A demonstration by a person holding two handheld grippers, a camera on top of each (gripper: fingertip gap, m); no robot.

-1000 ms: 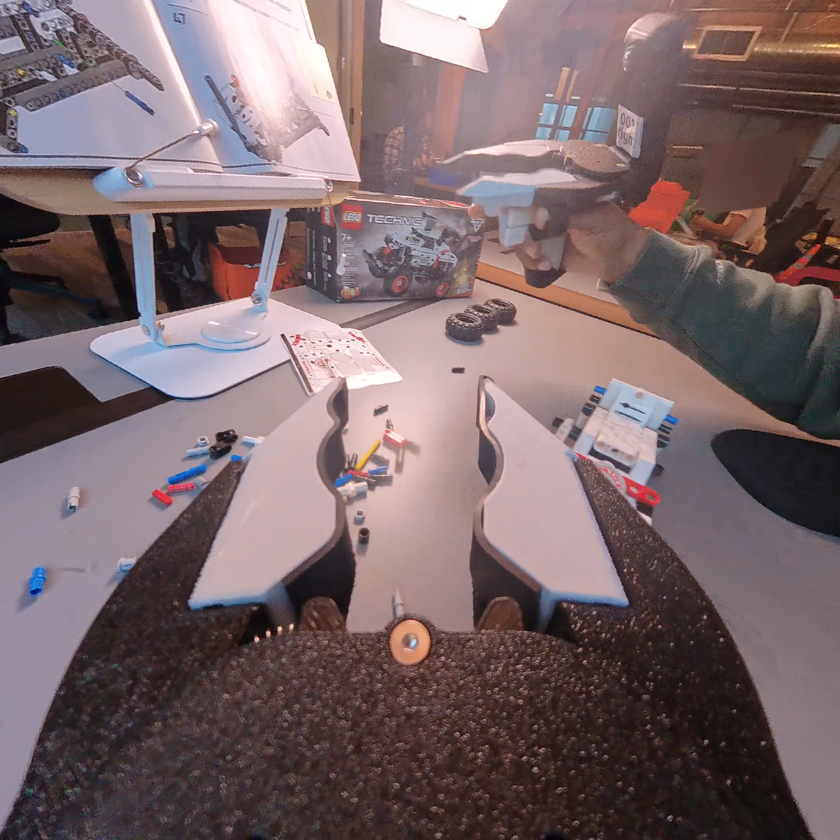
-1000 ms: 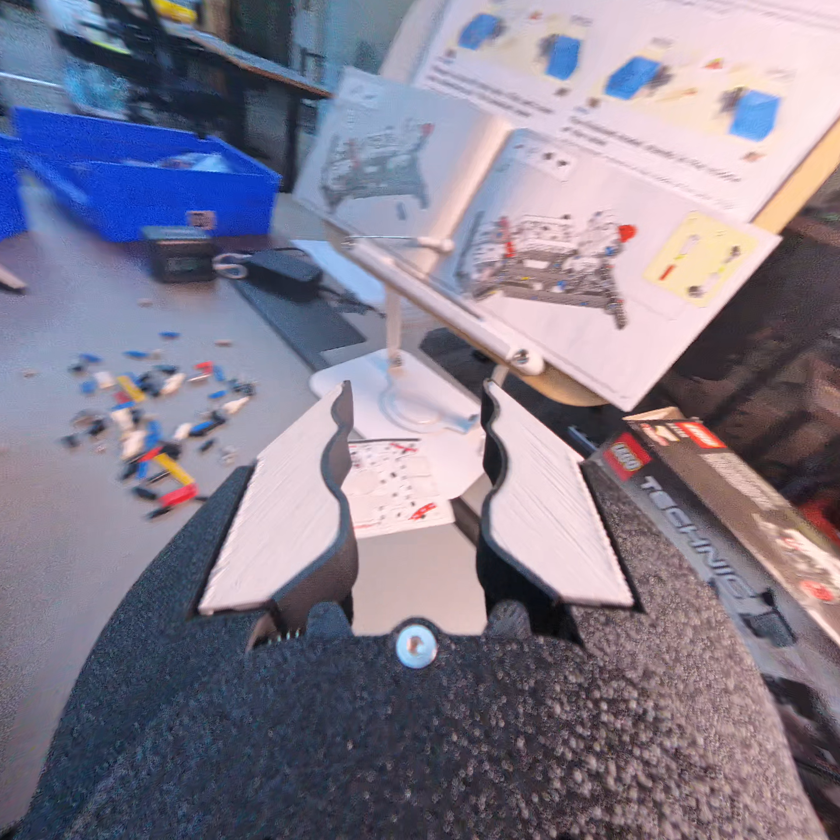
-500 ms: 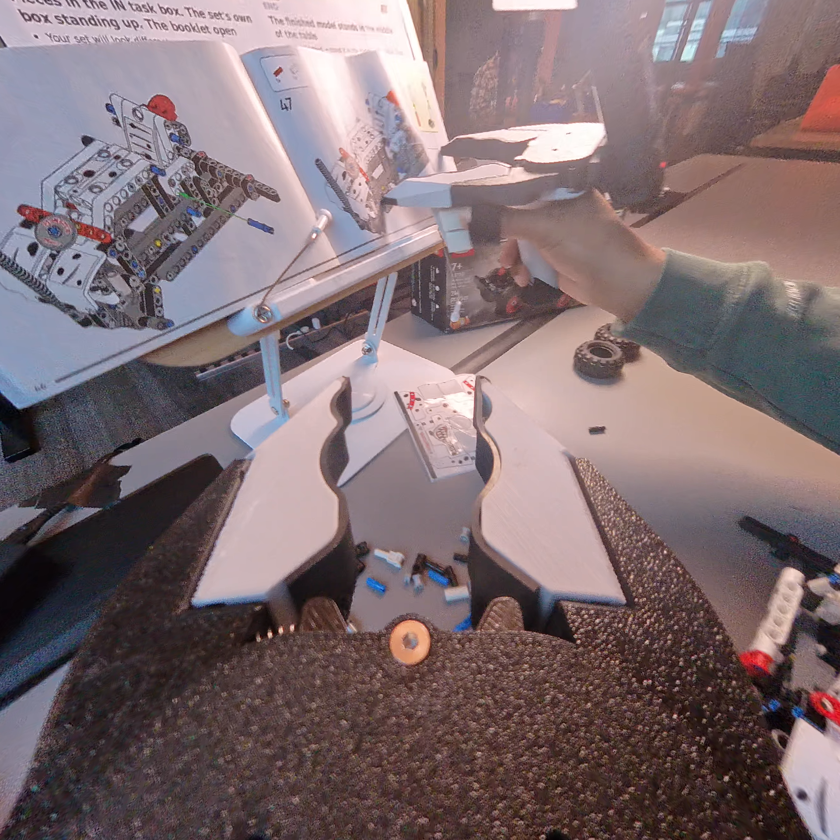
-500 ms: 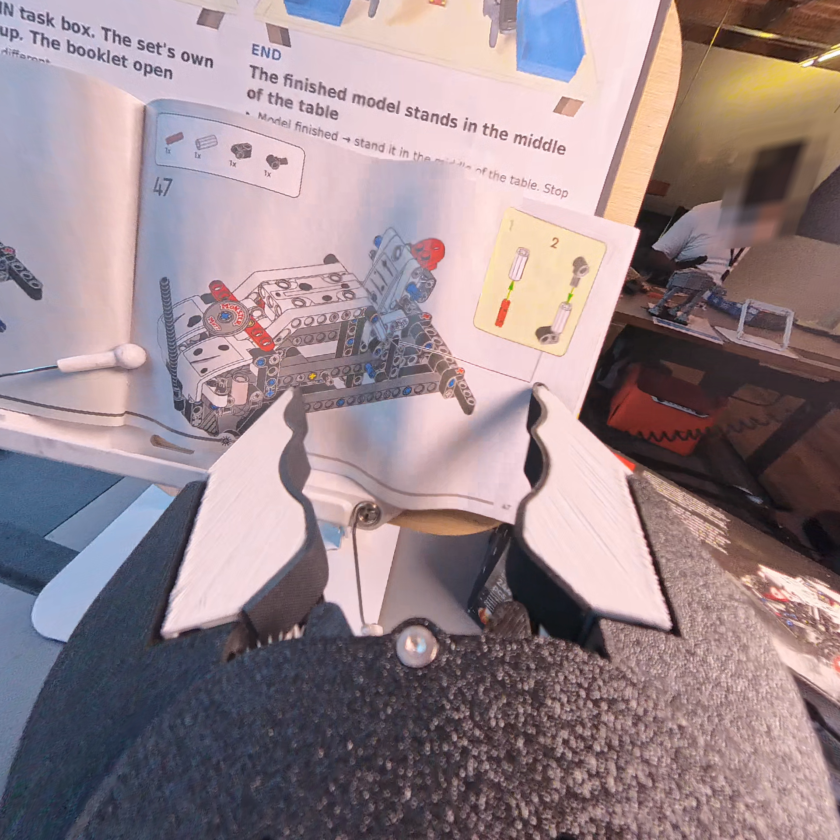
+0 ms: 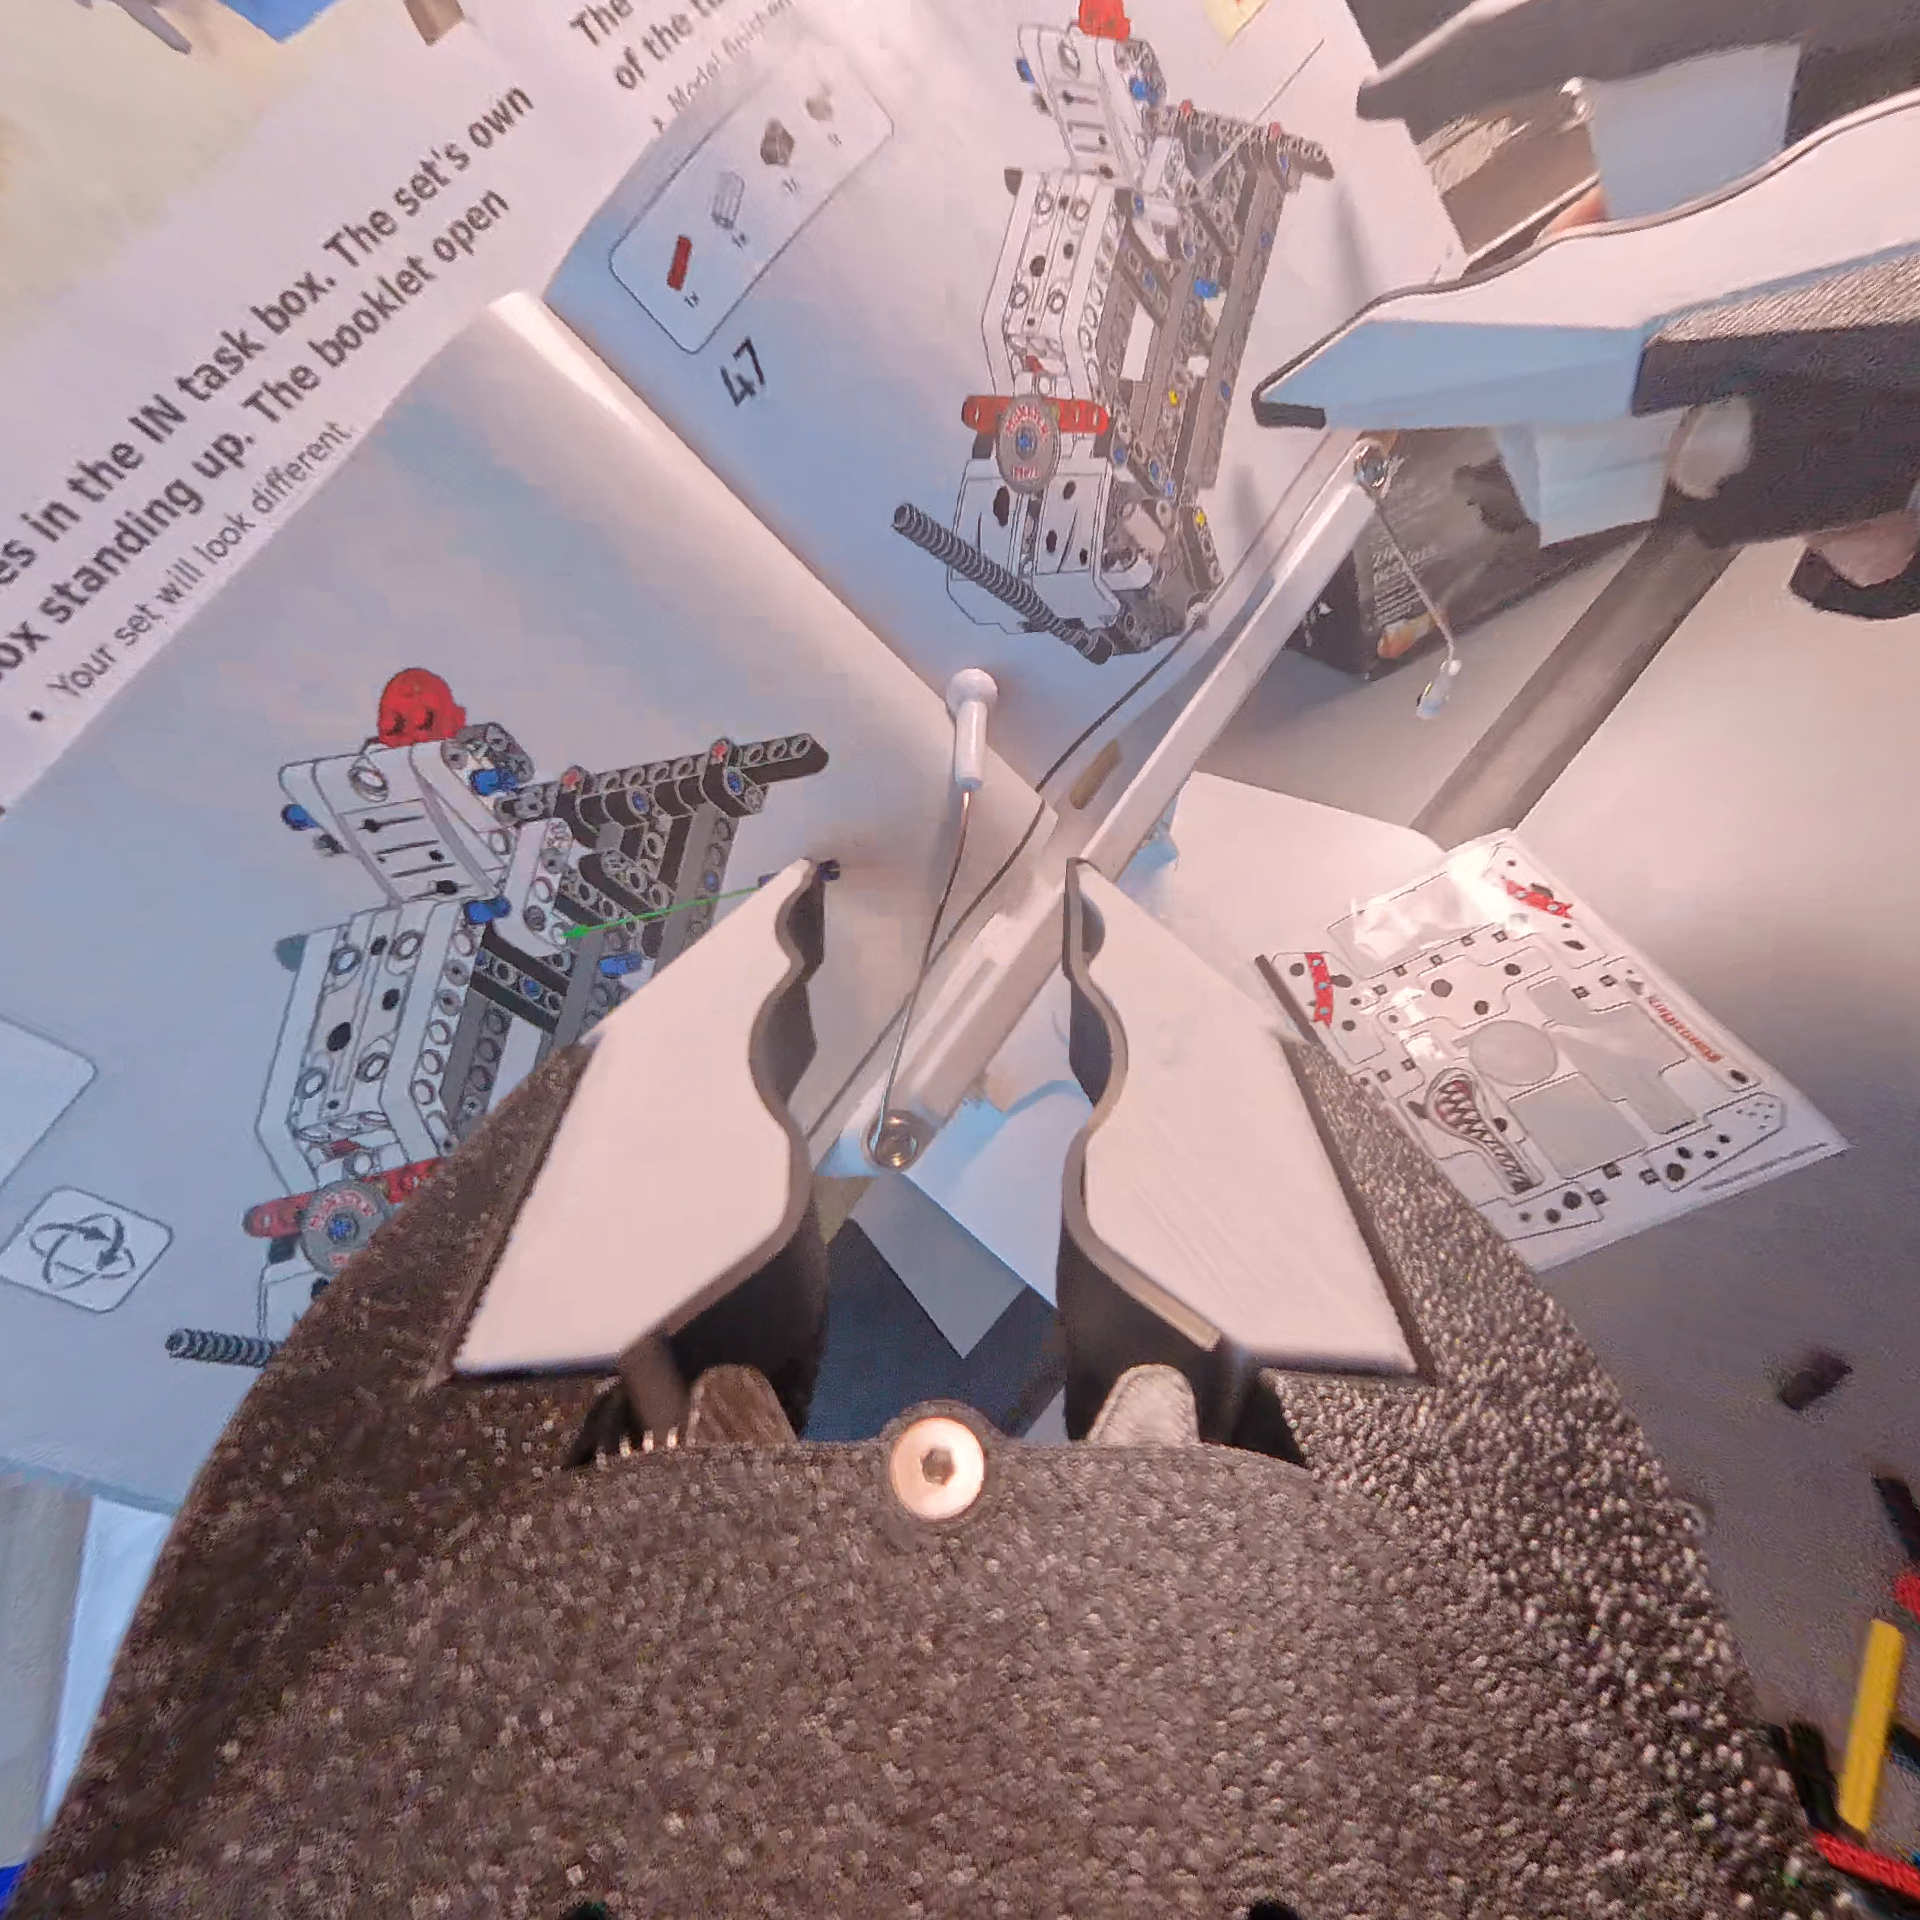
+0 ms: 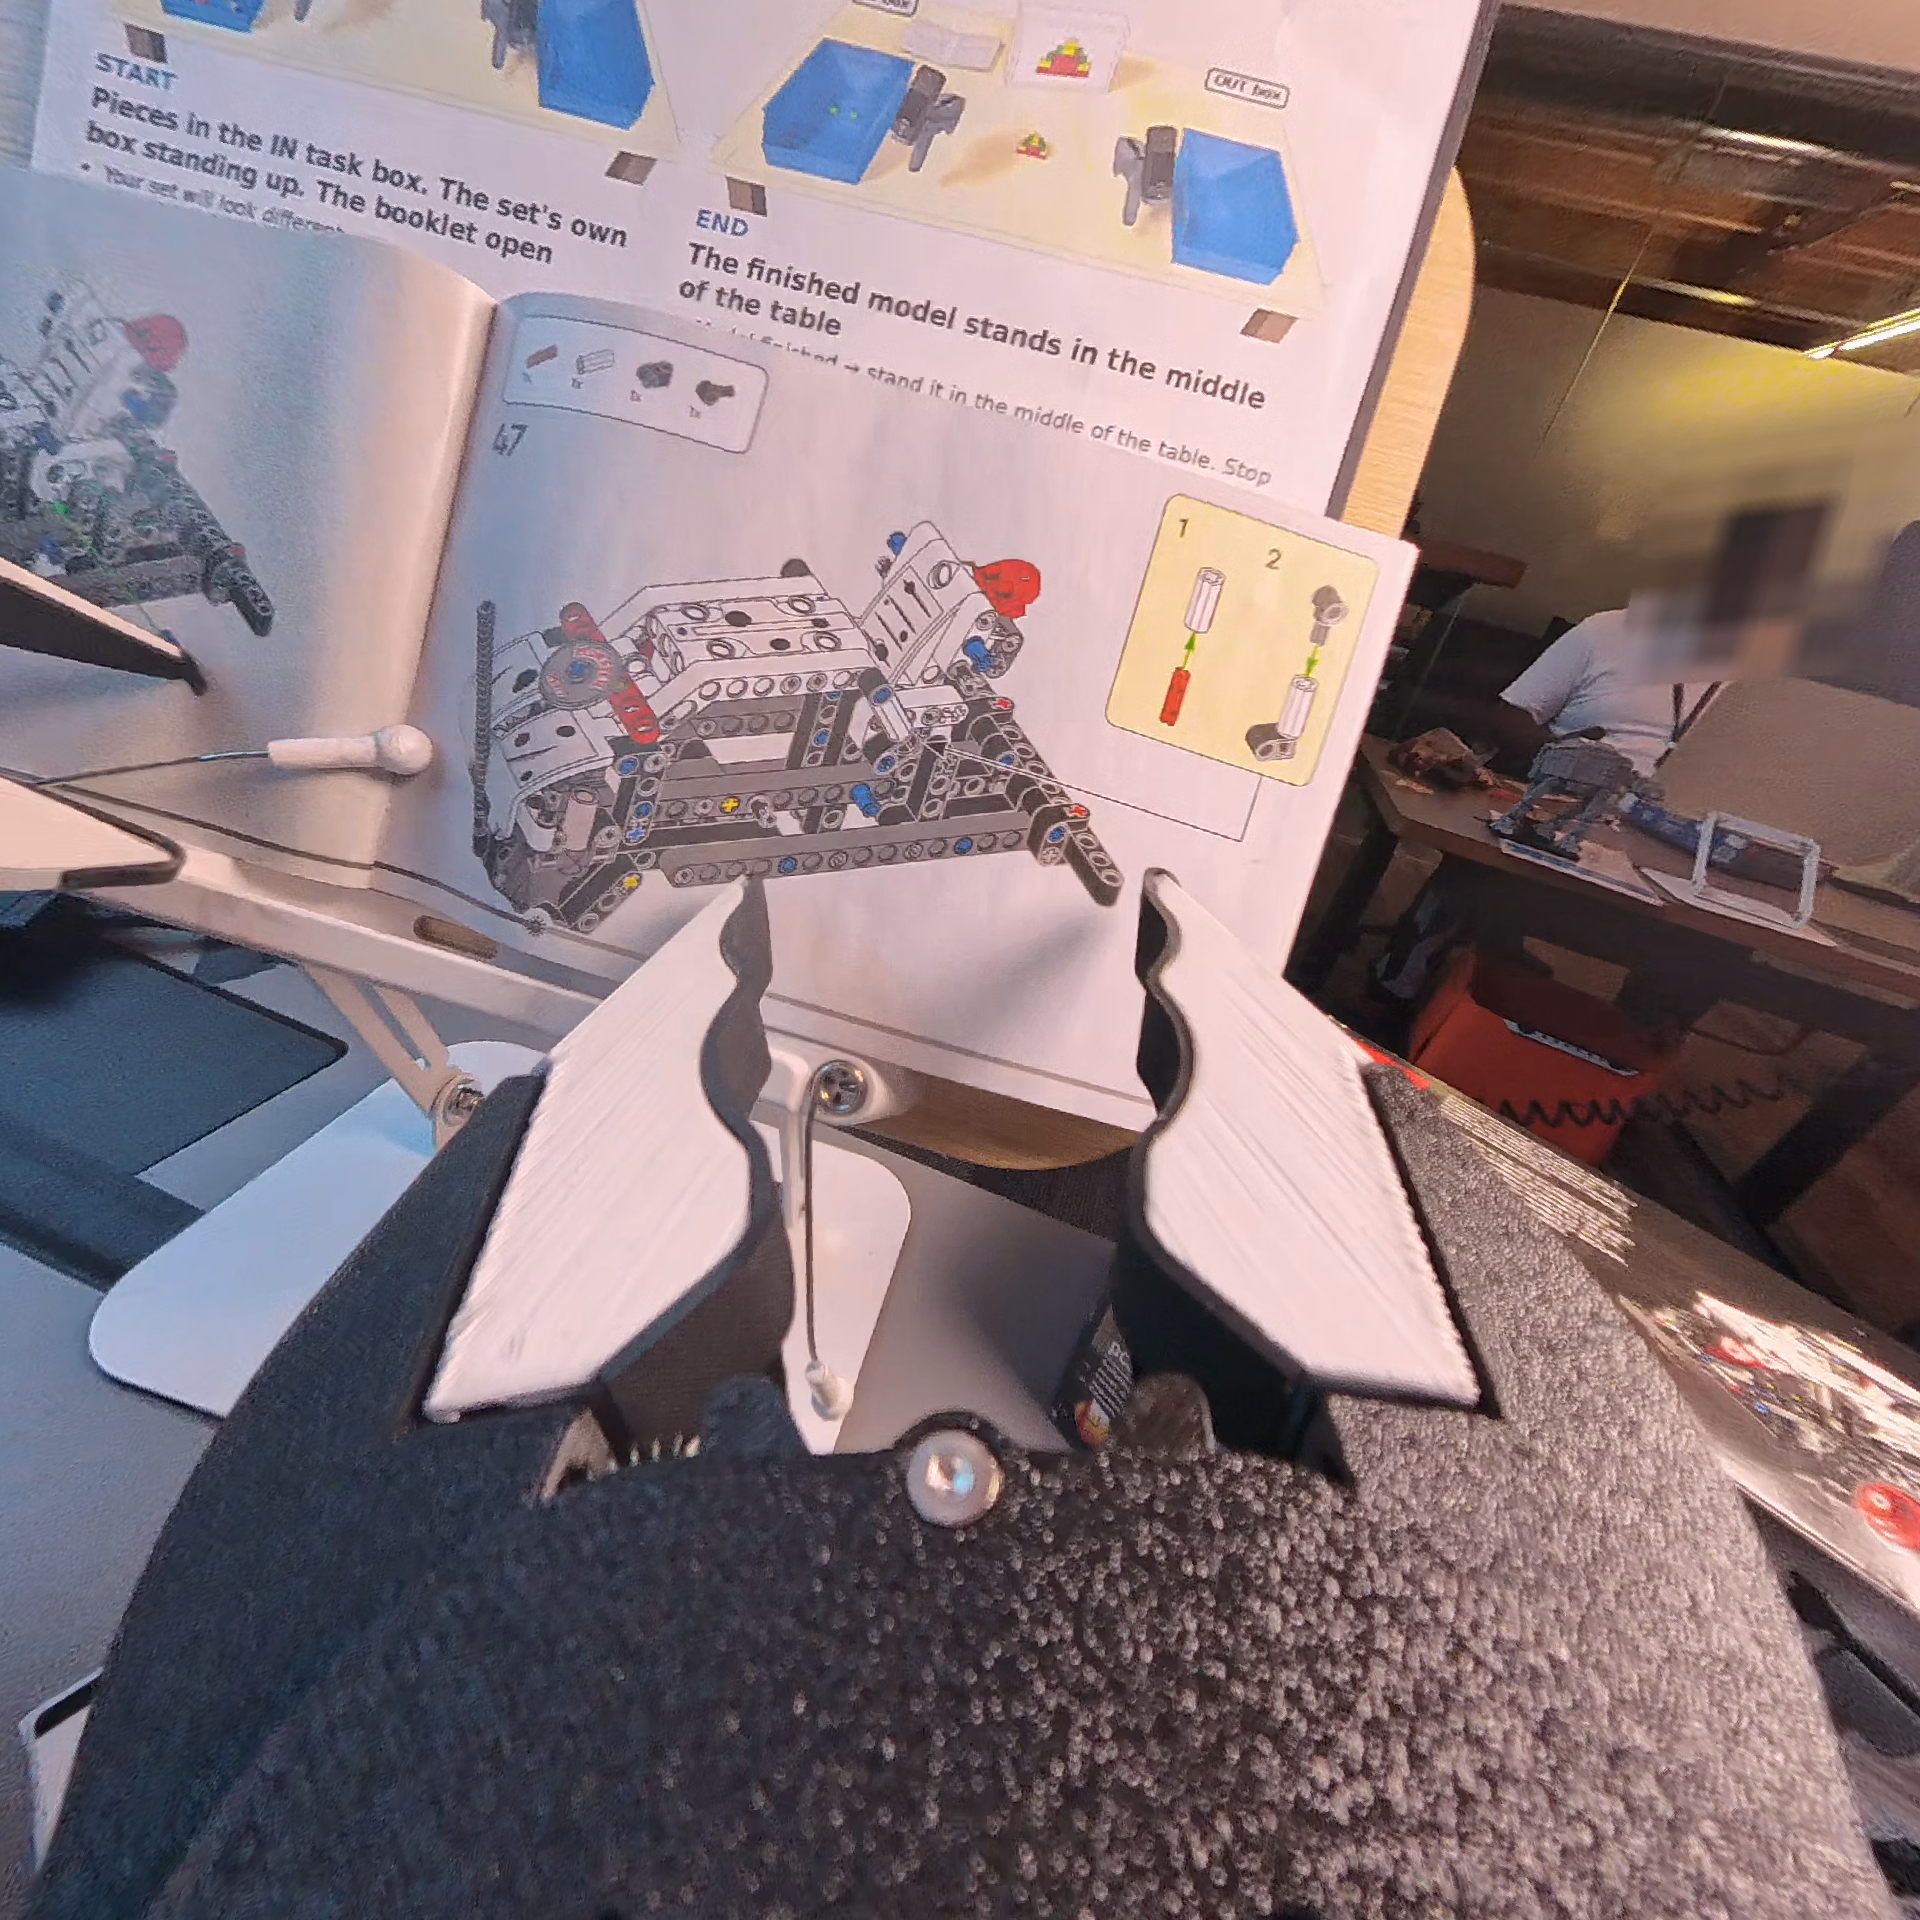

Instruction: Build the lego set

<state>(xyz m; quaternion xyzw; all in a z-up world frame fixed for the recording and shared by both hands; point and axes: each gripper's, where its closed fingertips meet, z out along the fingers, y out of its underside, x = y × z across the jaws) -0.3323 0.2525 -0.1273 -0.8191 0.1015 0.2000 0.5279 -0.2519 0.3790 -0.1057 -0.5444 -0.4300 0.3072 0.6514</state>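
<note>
A: Booklet (image 6: 831, 644) first. It stands open on the white stand (image 5: 1143, 821), propped up at the far part of the bench (image 5: 1714, 831), and both tongs face it.

B: State of the tongs?

A: Right tongs (image 6: 940, 894) spread wide, nothing between them. Left tongs (image 5: 940, 883) parted about halfway, also carrying nothing. No brick is gripped on either side.

B: Which is nearer the page?

A: My judgement: the right. In its own view the tips sit just below the drawing on the right-hand page, close to the lower edge of the paper. A wire page holder (image 6: 343, 750) with a white tip lies across the left part of that page. A second holder arm (image 6: 805, 1236) hangs loose beside the stand's screw.

B: And the left?

A: It looks up at the booklet at a slant, in front of the stand's ledge, near the booklet's fold. In that view the right tongs (image 5: 1288, 400) show high at the right edge, level with the page's outer side.

B: So the coming move?

A: Probably reading the step or turning the page. If turning, the page's free edge lies ahead and right of the right tongs and runs upright, so those tongs would have to turn to take it.

B: Where are the bricks?

A: Hardly in view. A few loose pieces (image 5: 1870, 1714), one yellow, lie on the bench at the near right corner of the left view. A sticker sheet (image 5: 1538, 1049) lies flat right of the stand. The set's box (image 6: 1766, 1382) lies right of the stand, partly hidden. The model itself is not visible.
</note>
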